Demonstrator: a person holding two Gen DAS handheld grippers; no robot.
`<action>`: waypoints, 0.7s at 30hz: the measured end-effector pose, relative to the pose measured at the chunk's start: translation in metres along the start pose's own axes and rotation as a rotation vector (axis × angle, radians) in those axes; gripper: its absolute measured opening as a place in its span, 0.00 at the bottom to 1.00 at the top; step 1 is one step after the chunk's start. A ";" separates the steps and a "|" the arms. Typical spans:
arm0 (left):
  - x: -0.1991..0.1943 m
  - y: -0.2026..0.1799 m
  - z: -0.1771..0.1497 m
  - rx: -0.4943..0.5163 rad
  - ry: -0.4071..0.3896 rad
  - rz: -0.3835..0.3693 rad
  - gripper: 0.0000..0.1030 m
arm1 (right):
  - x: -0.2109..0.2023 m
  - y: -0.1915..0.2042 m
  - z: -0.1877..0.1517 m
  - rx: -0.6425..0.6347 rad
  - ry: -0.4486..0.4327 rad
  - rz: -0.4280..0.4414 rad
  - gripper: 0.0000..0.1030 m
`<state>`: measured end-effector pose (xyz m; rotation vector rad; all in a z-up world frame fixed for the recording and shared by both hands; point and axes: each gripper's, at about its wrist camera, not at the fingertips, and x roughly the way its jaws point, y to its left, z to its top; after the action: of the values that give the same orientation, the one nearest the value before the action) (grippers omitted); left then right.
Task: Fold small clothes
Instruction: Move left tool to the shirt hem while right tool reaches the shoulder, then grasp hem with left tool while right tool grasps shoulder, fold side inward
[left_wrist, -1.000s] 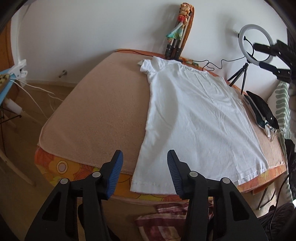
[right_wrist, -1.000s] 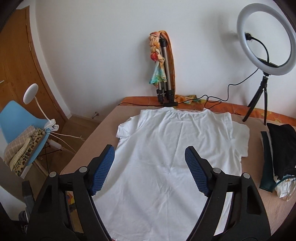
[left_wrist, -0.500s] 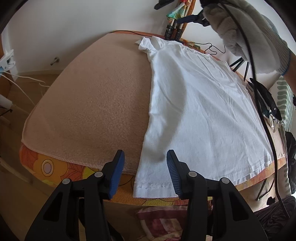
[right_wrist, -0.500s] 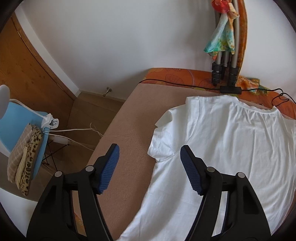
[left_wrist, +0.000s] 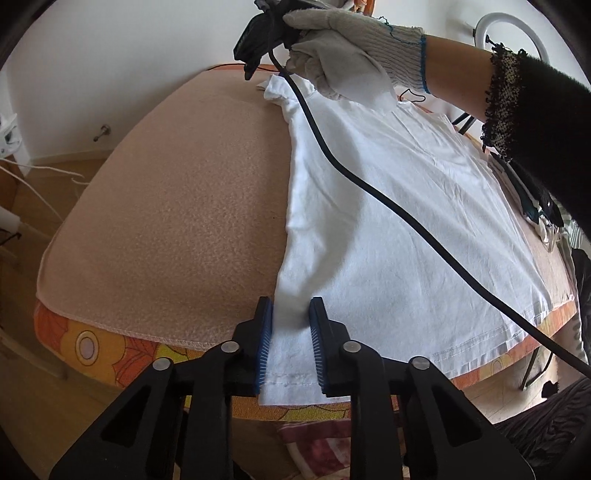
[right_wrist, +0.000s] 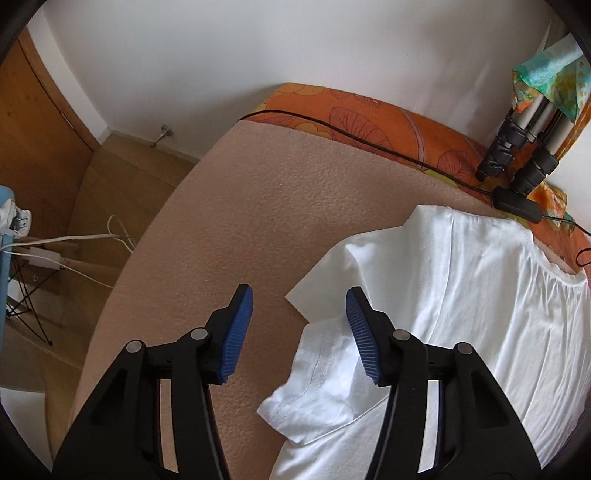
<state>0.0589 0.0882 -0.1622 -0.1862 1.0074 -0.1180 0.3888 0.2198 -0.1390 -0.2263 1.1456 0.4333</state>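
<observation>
A white T-shirt (left_wrist: 388, 221) lies flat on the tan blanket (left_wrist: 177, 206). My left gripper (left_wrist: 291, 343) straddles the shirt's near left hem corner, jaws narrowed around the cloth with a gap still between them. My right gripper (right_wrist: 297, 332) is open above the shirt's left sleeve (right_wrist: 325, 373), its right finger over the sleeve, its left finger over the blanket. In the left wrist view the gloved hand (left_wrist: 343, 48) holds the right gripper over the far sleeve, and its black cable (left_wrist: 369, 184) crosses the shirt.
An orange patterned mattress edge (left_wrist: 96, 343) shows under the blanket. Folded tripod legs (right_wrist: 517, 147) and a black cable (right_wrist: 351, 136) lie at the head end. A ring light (left_wrist: 509, 26) stands at the far right. Dark items (left_wrist: 535, 206) lie beside the shirt.
My left gripper moved forward onto the hem corner and narrowed its jaws. My right gripper moved down and closer to the left sleeve, staying open.
</observation>
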 end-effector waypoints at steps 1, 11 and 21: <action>0.000 0.002 0.002 -0.007 0.007 -0.013 0.07 | 0.005 0.001 0.000 -0.019 0.012 -0.021 0.54; -0.008 0.004 0.004 -0.043 -0.012 -0.087 0.02 | 0.006 -0.022 0.002 -0.043 -0.003 -0.071 0.06; -0.033 -0.035 0.018 0.030 -0.088 -0.172 0.01 | -0.045 -0.061 -0.004 0.017 -0.086 -0.010 0.05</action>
<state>0.0562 0.0617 -0.1187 -0.2481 0.9008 -0.2789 0.3975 0.1537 -0.1019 -0.1969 1.0628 0.4209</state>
